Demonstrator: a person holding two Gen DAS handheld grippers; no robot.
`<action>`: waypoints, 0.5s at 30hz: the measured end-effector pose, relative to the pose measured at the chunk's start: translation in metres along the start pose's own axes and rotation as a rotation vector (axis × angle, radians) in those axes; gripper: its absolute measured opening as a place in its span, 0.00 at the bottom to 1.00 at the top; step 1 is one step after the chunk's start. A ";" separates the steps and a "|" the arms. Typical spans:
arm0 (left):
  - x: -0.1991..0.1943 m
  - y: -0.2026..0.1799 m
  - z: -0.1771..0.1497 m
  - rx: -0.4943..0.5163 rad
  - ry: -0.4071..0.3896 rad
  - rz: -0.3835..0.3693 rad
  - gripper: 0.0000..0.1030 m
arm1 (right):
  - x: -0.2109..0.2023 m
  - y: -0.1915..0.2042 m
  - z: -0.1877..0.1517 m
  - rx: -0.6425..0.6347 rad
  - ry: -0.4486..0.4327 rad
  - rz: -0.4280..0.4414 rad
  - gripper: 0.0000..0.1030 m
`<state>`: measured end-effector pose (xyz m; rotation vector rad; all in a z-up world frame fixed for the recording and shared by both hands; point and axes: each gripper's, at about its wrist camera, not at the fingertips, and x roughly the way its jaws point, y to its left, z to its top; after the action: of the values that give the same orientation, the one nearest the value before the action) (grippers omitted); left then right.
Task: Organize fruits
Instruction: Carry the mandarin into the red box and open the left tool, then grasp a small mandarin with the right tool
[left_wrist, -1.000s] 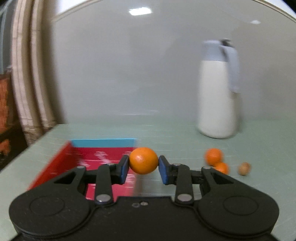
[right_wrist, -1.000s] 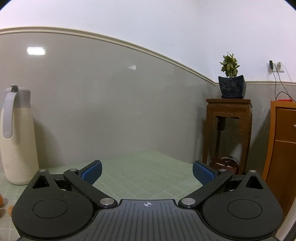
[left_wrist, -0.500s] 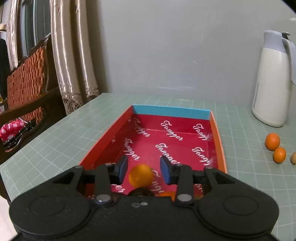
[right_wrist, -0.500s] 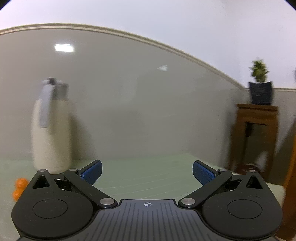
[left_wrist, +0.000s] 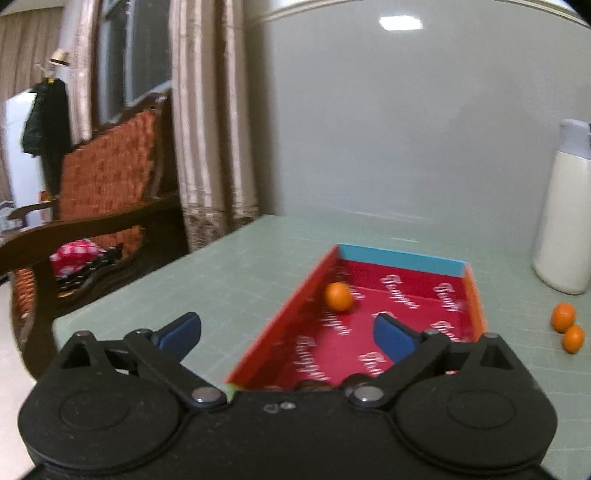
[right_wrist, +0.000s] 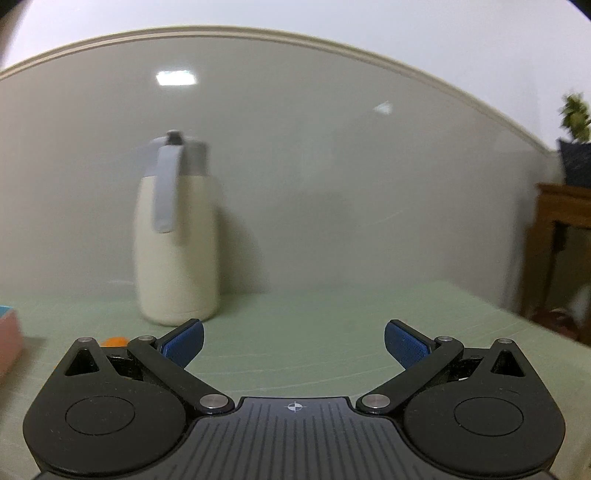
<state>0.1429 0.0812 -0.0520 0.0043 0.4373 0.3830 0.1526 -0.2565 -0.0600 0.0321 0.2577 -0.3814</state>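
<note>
The left tongs (left_wrist: 287, 334) are being opened — nothing is held. One orange (left_wrist: 338, 296) is seen in the box (left_wrist: 400, 255). Two oranges (left_wrist: 563, 316) are left to the right — nearer the right tongs (right_wrist: 294, 343), also spread wide.

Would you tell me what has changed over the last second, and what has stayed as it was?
The left gripper carried the orange over the red box and let it go; its jaws are opening, nothing between them, and the orange lies inside the box. The right gripper stayed open and empty. Two oranges remain on the table by the jug.
</note>
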 end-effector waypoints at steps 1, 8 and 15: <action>-0.001 0.002 -0.002 0.000 -0.008 0.015 0.92 | 0.002 0.002 0.002 0.007 0.011 0.034 1.00; 0.002 0.024 -0.013 -0.031 0.004 0.060 0.94 | 0.014 0.038 0.008 0.007 0.085 0.315 1.00; 0.004 0.049 -0.019 -0.117 0.053 0.076 0.94 | 0.038 0.087 0.009 -0.084 0.179 0.450 0.75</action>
<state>0.1208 0.1263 -0.0673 -0.1036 0.4678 0.4838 0.2218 -0.1906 -0.0622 0.0406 0.4323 0.0814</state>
